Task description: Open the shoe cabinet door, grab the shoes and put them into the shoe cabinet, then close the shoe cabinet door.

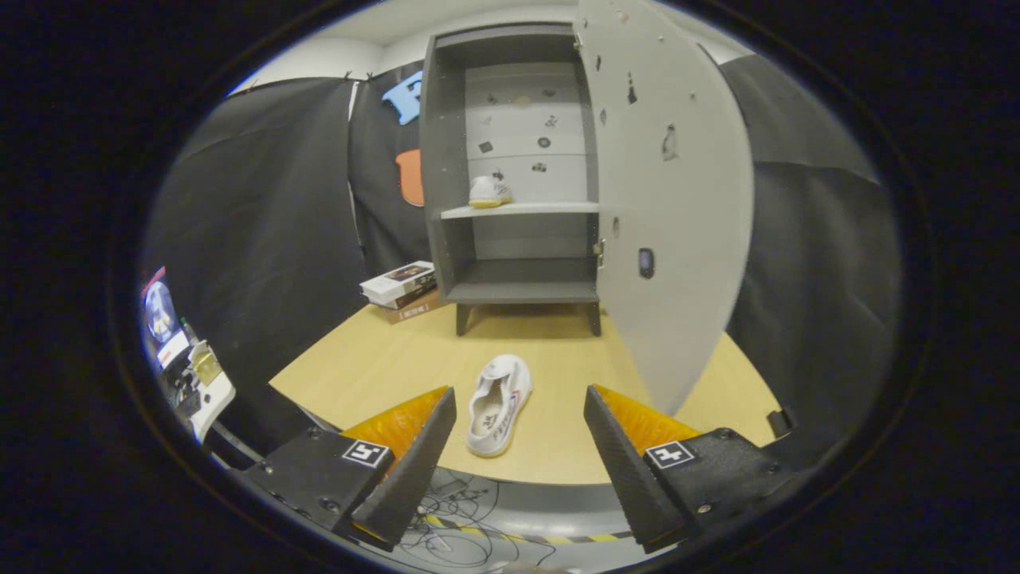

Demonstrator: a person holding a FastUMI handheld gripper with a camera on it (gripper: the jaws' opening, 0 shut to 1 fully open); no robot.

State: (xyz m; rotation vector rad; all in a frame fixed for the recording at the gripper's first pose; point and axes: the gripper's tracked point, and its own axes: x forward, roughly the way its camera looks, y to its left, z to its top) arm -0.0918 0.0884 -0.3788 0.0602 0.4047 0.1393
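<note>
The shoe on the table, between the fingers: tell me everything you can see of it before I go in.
The shoe on the table is a white low sneaker with small red and blue marks on its side. It lies on the tabletop, opening upward, toe towards the shoe cabinet. Nothing else touches it. The gripper is open, the shoe just ahead between its fingers. Its match already sits on the cabinet's shelf, door open.

Lab test booth, black cloth walls, loose cables on floor, hazard-striped tape
</note>
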